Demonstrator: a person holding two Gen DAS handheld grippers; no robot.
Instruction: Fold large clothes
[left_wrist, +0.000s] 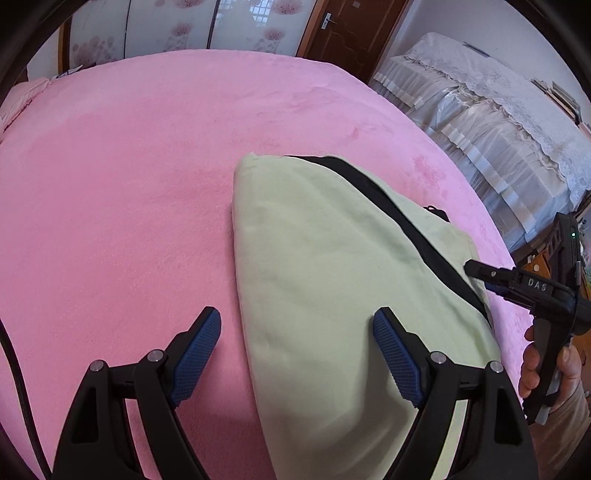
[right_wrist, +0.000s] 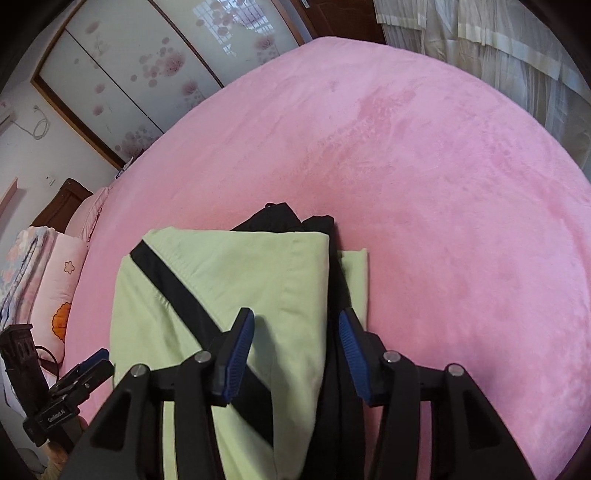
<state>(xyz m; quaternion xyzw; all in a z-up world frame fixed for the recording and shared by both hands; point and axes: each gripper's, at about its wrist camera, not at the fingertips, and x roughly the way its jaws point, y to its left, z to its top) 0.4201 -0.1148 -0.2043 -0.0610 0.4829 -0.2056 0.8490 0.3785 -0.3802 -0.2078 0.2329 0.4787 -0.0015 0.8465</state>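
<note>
A folded pale green garment (left_wrist: 332, 258) with black trim lies on the pink bed cover (left_wrist: 129, 184). My left gripper (left_wrist: 295, 317) hangs open and wide over its near left edge, one blue pad above the bed and the other above the cloth. In the right wrist view the garment (right_wrist: 221, 277) shows a black diagonal band and black folds along its right side. My right gripper (right_wrist: 295, 317) stands open just above that right side, its pads clear of the cloth. The right gripper (left_wrist: 476, 269) also appears at the garment's far edge in the left wrist view, held by a hand (left_wrist: 535, 362).
The pink bed cover (right_wrist: 443, 184) spreads wide around the garment. Pillows (right_wrist: 62, 280) lie at the bed's head. Floral sliding wardrobe doors (left_wrist: 177, 33) and a wooden door (left_wrist: 351, 33) stand behind, with lace-covered furniture (left_wrist: 480, 122) along the bed's side. The left gripper (right_wrist: 88, 369) shows at lower left.
</note>
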